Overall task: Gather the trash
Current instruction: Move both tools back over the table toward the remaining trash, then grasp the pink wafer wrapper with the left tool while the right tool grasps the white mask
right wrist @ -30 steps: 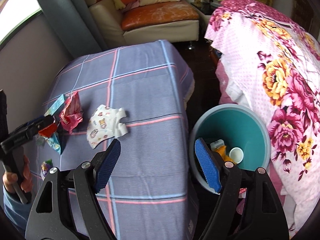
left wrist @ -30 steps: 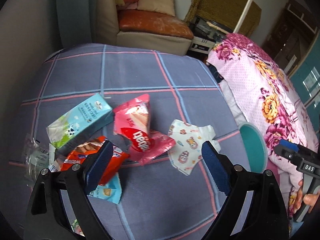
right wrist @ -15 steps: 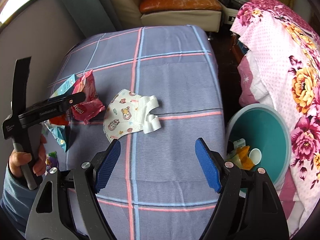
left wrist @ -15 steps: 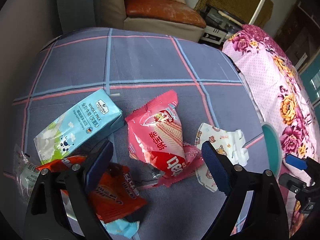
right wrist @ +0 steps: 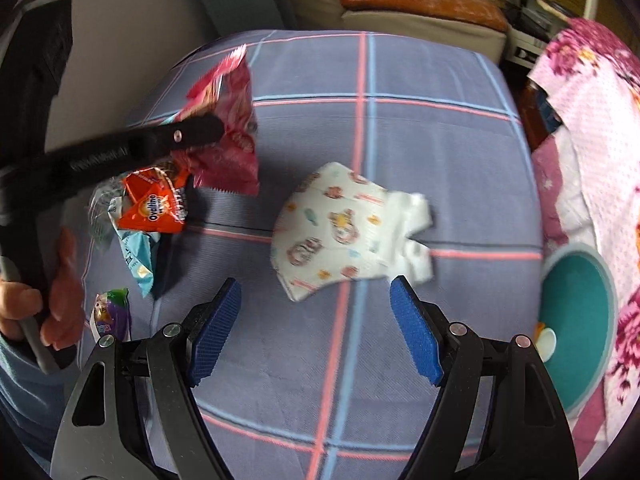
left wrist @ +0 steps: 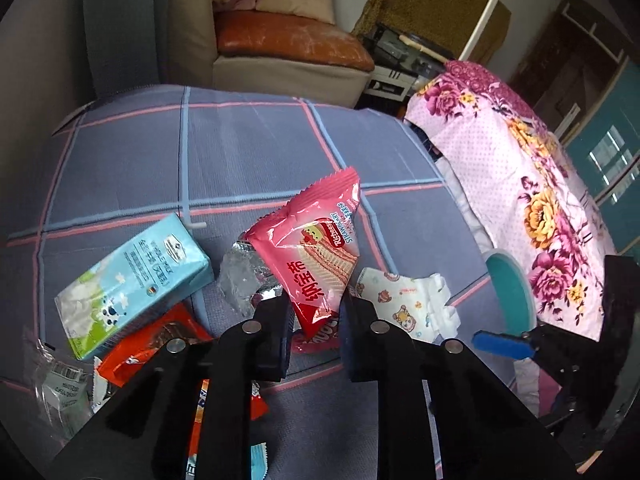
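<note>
My left gripper [left wrist: 314, 308] is shut on the lower corner of a pink strawberry wafer wrapper [left wrist: 316, 248], which stands tilted up from the checked tablecloth [left wrist: 240, 152]. In the right wrist view the same wrapper [right wrist: 228, 92] hangs from the left gripper [right wrist: 216, 128]. My right gripper [right wrist: 316, 284] is open just in front of a white printed face mask [right wrist: 348, 232], with nothing between its pads. The mask [left wrist: 404, 304] lies flat, right of the pink wrapper. A teal bin [right wrist: 576, 312] stands off the table's right edge, with trash inside.
A blue milk carton [left wrist: 136, 280], crumpled foil [left wrist: 244, 276], an orange Ovaltine wrapper [right wrist: 154, 204], a light blue wrapper [right wrist: 138, 252] and a purple packet [right wrist: 110, 314] lie at the table's left. A floral-covered bed [left wrist: 520, 200] stands right of the bin.
My left gripper went from open to shut on the pink wrapper, whose top now stands up. My right gripper moved left from the bin side to the face mask.
</note>
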